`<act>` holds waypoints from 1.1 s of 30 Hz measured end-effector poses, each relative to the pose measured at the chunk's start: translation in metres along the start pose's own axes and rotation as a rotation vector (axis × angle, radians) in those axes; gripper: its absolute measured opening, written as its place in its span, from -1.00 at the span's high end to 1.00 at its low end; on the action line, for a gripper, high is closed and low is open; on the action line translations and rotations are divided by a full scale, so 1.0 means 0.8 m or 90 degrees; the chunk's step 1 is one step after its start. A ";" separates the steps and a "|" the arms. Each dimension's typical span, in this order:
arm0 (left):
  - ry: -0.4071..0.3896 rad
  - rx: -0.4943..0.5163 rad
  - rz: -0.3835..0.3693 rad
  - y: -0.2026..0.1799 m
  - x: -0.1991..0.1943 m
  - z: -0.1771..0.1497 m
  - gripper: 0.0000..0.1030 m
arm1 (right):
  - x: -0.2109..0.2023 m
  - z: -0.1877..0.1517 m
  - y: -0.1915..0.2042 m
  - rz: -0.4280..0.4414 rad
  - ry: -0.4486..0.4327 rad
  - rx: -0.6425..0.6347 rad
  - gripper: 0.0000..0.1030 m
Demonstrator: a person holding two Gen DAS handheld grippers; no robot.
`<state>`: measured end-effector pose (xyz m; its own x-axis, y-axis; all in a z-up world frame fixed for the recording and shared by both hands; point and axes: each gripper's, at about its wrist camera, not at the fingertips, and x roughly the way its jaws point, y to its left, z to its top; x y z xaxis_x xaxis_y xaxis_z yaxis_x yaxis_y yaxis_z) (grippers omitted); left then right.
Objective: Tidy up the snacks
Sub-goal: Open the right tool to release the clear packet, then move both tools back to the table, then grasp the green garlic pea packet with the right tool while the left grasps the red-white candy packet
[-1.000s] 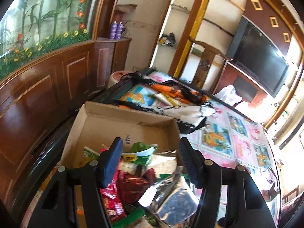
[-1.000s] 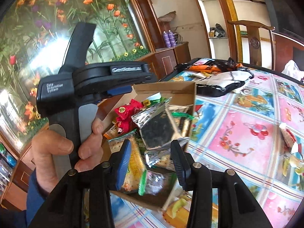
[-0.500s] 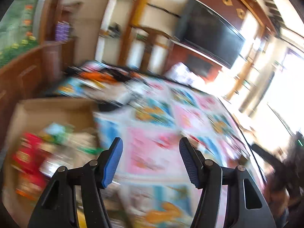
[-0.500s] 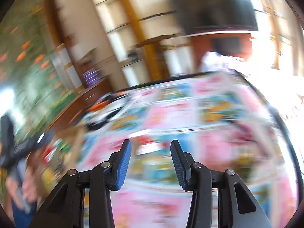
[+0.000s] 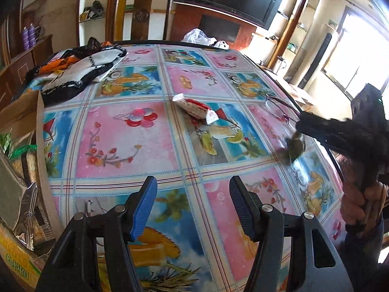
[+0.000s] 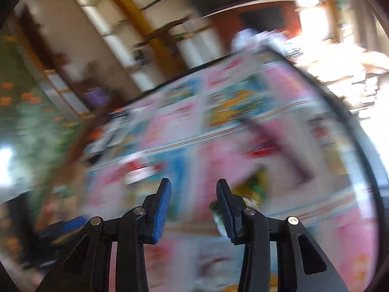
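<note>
Where table (image 5: pixel 126 131) ends, cardboard box (image 5: pixel 22 114), foil snack packets (image 5: pixel 26 209)

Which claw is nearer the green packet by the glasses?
Right. The right claw sits just above the green packet, seemingly touching; the left claw is well short, over bare tablecloth.

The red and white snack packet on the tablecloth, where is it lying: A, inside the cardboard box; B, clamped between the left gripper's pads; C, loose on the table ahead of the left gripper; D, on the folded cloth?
C: the red and white snack packet lies loose on the tablecloth, beyond the open, empty left gripper.
</note>
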<state>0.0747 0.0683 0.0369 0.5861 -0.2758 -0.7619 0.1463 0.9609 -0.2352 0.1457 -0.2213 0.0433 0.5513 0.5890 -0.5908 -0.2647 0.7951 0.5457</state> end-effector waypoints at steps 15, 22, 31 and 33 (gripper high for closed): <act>-0.001 0.001 0.015 0.004 -0.001 0.001 -0.18 | 0.004 -0.005 -0.017 -0.090 0.044 0.025 -0.24; -0.001 0.003 0.005 0.004 -0.001 0.001 -0.18 | 0.038 -0.031 0.028 -0.146 0.128 -0.159 -0.45; -0.006 0.007 0.005 -0.006 0.002 0.006 -0.18 | 0.041 -0.037 0.027 -0.158 0.118 -0.168 0.36; 0.000 -0.030 0.008 -0.003 0.006 0.020 -0.18 | 0.035 -0.032 0.031 -0.139 0.093 -0.147 0.36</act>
<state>0.0898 0.0649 0.0431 0.5877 -0.2630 -0.7651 0.1010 0.9621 -0.2532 0.1342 -0.1817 0.0248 0.5005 0.4021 -0.7667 -0.3341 0.9067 0.2574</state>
